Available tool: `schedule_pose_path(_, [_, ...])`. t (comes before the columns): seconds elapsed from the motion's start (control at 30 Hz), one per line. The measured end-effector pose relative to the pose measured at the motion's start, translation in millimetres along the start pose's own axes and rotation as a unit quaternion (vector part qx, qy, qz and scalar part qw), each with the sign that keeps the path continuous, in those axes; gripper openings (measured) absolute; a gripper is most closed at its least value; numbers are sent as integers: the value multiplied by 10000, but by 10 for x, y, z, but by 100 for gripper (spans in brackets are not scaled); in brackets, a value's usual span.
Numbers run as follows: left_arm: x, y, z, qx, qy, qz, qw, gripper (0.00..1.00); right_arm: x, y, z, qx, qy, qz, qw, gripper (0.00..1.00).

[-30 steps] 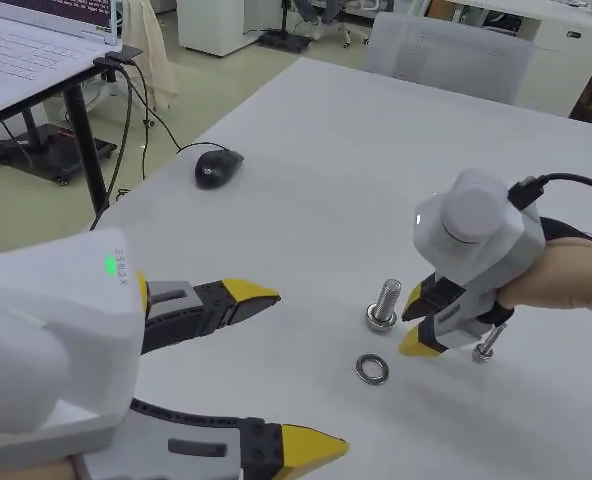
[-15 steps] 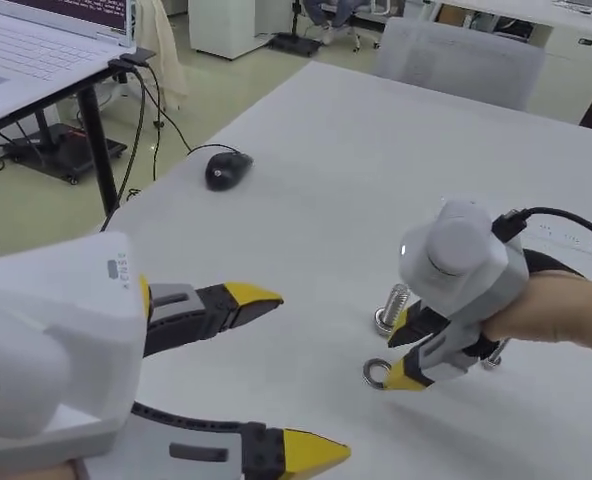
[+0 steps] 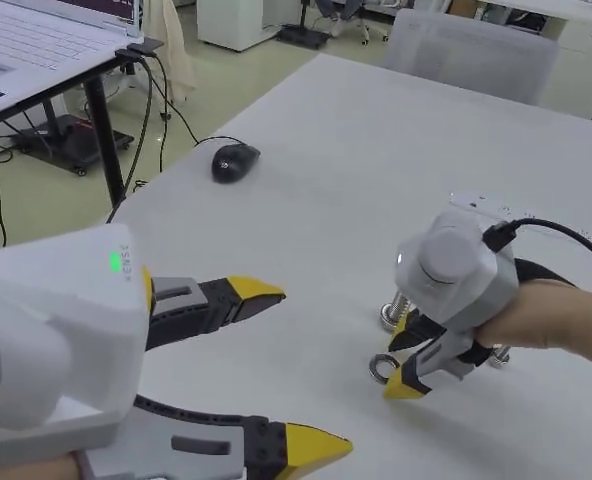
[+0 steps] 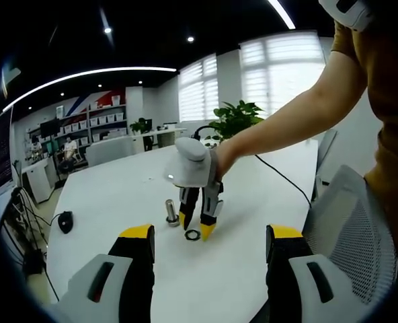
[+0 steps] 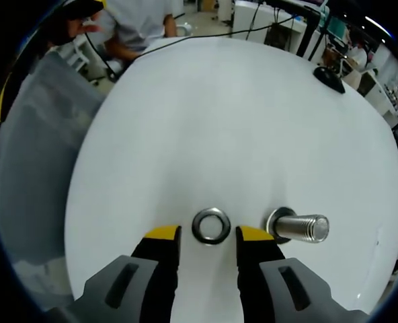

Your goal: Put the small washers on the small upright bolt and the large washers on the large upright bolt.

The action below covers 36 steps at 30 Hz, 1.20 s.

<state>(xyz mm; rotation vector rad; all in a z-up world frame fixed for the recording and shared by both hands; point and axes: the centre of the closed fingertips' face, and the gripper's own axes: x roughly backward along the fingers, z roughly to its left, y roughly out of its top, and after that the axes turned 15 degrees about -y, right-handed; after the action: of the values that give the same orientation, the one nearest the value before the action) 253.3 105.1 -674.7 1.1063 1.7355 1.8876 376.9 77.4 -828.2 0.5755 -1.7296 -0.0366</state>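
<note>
The white bench (image 3: pixel 376 150) spreads across the head view, with a grey chair (image 3: pixel 471 55) at its far edge and a laptop (image 3: pixel 36 40) on a side stand off to the left. Low in the foreground the left claw (image 3: pixel 311 370) is held above the bench with its yellow-tipped jaws spread wide and nothing between them. Its own view looks across at the person's arm reaching in. Further right, the right claw (image 3: pixel 398 368) points steeply down at the bench, gripped in a hand (image 3: pixel 546 315). A black mouse (image 3: pixel 235 160) lies well apart from the work, near the left edge. The large bolt (image 3: pixel 394 312) stands upright on its head just beside the right claw, partly hidden by it in the head view. The right gripper view shows the bolt whole, just outside the right-hand jaw tip. That view also makes plain what the head view half covers. A large washer (image 5: pixel 211 225) lies flat on the bench between the two jaw tips, with a sliver of bench showing on either side. The jaws are parted somewhat wider than the washer and do not pinch it. The small bolt (image 3: pixel 500 355) peeps out from under the hand in the head view, on the far side of the claw from the washer.
</note>
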Motion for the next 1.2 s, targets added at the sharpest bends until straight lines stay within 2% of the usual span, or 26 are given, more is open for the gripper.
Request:
schedule_pose_path(0.4, [-14,19,-4,-10,1,-6,10000,66,14,-2,18,90,26,18,10000,31])
schedule_pose_path(0.5, [-18,20,-8,-13,-5,-6,10000,66,19,-17,13,152,10,49,9999,24])
schedule_pose_path(1.2, [-6,10,-9,-15,19,10,10000,66,5,2,-2,136,-11,97,9999,21])
